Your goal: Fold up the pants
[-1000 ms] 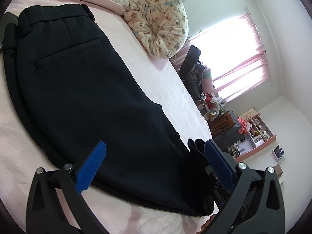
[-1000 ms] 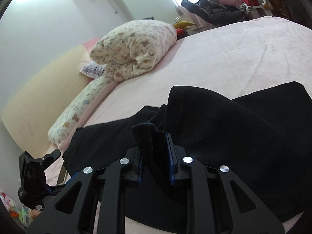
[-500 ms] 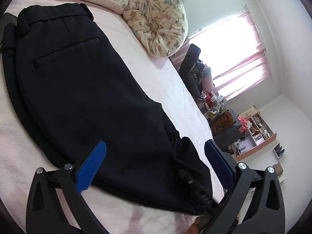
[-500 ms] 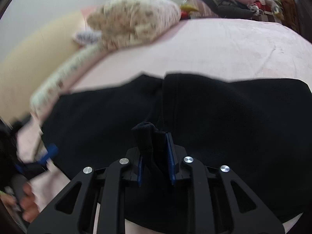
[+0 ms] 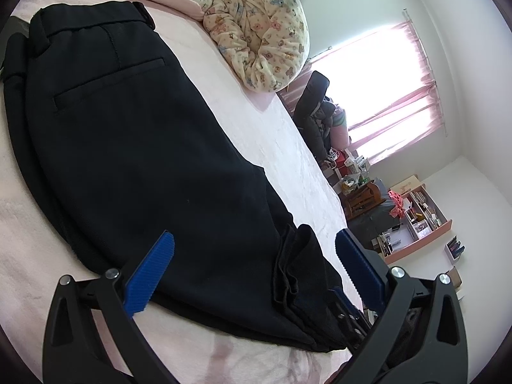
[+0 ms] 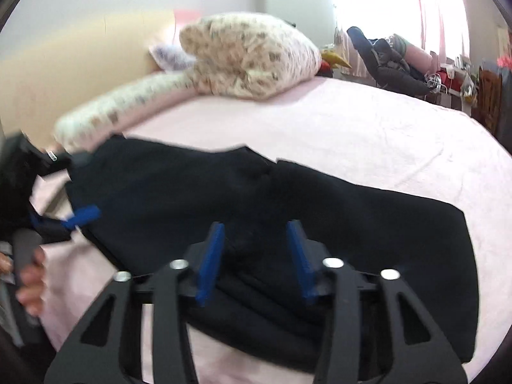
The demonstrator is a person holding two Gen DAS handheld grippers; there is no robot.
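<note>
Black pants [image 5: 134, 147] lie folded lengthwise on the pink bed, waistband and back pocket at the far end. In the left wrist view my left gripper [image 5: 252, 259] is open just above the leg end, with bunched hem cloth [image 5: 297, 265] between its fingers. In the right wrist view the pants [image 6: 352, 224] lie flat. My right gripper [image 6: 256, 249] is open over a fold of the cloth and holds nothing. The left gripper [image 6: 80, 216] shows at that view's left edge.
A teddy-print duvet [image 5: 265, 35] and a long pillow [image 6: 121, 105] lie at the head of the pink bed [image 5: 275, 128]. Beyond the bed's far edge are a dark chair with clothes [image 5: 316, 108], a cluttered desk and shelf [image 5: 412, 217] and a bright window.
My right gripper, which was shut on the hem and lifting it, has lowered the cloth onto the pants and opened. My left gripper has stayed open and nearly still.
</note>
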